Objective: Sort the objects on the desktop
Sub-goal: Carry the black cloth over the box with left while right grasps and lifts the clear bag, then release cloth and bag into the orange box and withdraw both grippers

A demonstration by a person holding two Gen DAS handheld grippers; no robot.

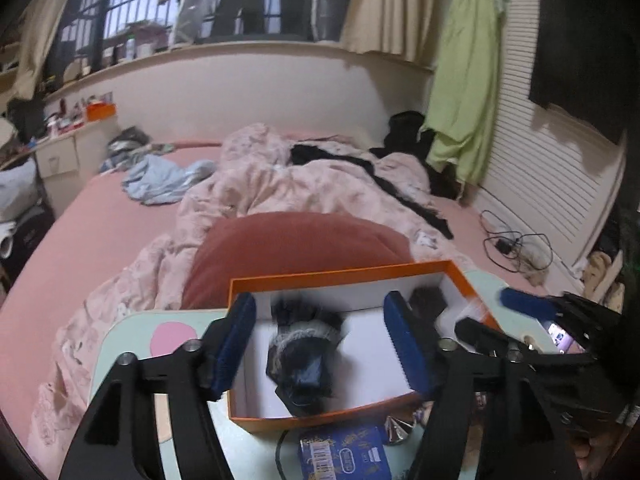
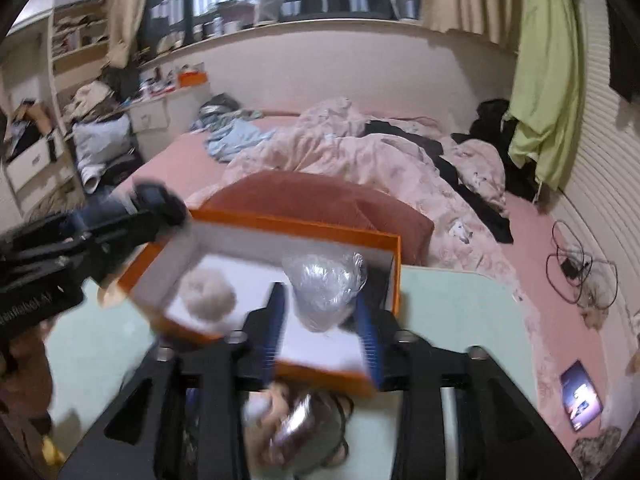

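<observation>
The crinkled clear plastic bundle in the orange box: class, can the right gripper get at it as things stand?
Probably yes. The right gripper stands open just in front of the crinkled clear plastic bundle, inside the open-topped orange box. Nothing lies between the fingers and it.

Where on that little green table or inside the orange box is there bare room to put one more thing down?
Inside the orange box, the white floor is bare between the dark furry bundle and the right wall. The green table is bare right of the box. In front of the box it is crowded: blue packet, silver cone.
</observation>
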